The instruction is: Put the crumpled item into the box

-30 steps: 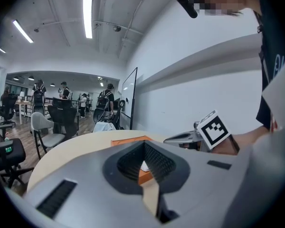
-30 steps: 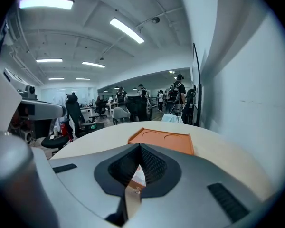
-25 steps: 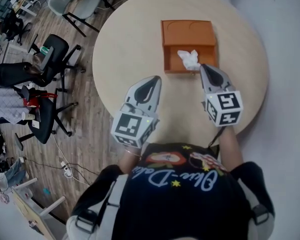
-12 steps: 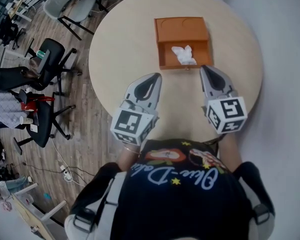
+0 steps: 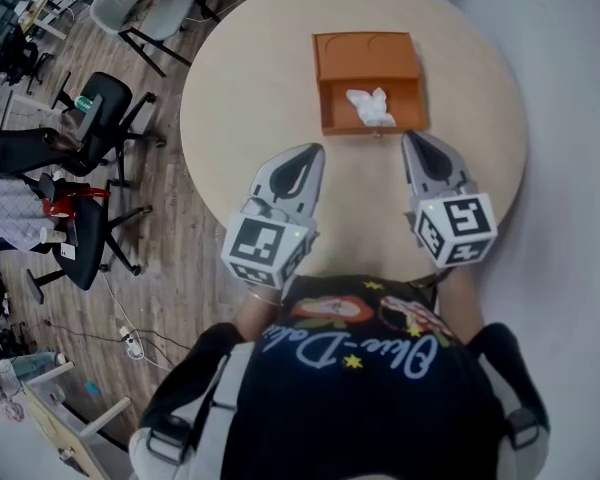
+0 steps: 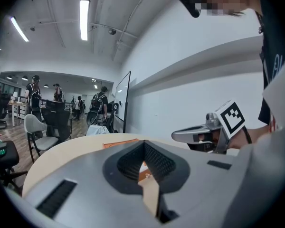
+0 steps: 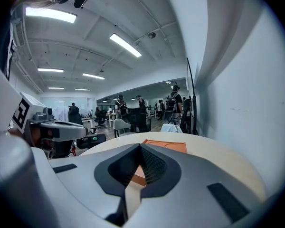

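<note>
An orange box [image 5: 330, 103] lies open on the round table [image 5: 250, 88], its lid folded flat on the far side. The crumpled white paper [image 5: 370, 108] rests inside the box's near half. My right gripper [image 5: 412, 140] hovers just short of the box's near right corner, shut and holding nothing. Further left, my left gripper [image 5: 308, 153] is also shut and empty, a little nearer to me than the box. In the left gripper view the box [image 6: 121, 143] shows past the closed jaws, with the right gripper [image 6: 199, 135] beside it. The right gripper view shows the box [image 7: 165, 147] ahead.
Office chairs [image 5: 100, 108] stand on the wood floor left of the table. A white wall runs along the right. People stand far off in the room [image 7: 173, 103]. The table edge curves close under both grippers.
My right gripper has drawn back a little from the box, away from the paper it was beside. The paper stays in the box. The left gripper has barely moved.
</note>
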Demonstrator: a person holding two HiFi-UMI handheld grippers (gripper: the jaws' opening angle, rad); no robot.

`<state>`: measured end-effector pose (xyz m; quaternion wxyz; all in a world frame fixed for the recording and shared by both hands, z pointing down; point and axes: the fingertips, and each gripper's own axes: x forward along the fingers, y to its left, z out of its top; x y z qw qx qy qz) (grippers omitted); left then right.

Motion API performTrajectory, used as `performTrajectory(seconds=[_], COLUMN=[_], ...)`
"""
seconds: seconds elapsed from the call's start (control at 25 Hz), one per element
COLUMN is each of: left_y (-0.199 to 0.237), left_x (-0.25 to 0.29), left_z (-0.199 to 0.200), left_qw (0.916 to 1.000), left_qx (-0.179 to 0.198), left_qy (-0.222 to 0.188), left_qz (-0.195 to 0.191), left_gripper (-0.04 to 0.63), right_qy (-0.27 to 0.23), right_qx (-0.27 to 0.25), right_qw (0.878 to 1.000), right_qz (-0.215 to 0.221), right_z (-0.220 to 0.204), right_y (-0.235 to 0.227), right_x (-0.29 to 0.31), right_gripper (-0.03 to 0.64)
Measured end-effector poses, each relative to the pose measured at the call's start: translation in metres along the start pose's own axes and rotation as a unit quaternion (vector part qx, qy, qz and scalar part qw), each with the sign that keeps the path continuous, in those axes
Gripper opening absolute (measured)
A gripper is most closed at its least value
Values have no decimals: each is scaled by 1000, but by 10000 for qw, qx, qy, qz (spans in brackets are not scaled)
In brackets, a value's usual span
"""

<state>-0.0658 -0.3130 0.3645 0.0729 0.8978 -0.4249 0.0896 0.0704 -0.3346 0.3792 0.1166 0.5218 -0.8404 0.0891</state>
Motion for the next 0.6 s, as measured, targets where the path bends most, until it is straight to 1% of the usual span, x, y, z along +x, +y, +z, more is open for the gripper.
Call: performTrajectory(seconds=[0.36,0.6], left_y=[1,3], left_x=[-5,-5], left_z=[-2,-4], left_qw=[9999,9999], left_qx=[-79,-84], left_qy=[-4,-4], left_qz=[65,81], left_gripper=[-8,-8], right_qy=[15,70], right_qx=[-73,33], right_qw=[9999,10000], right_qz=[68,1], right_z=[1,0], right_y=[3,4], right_x=[2,3], right_gripper=[-2,-2])
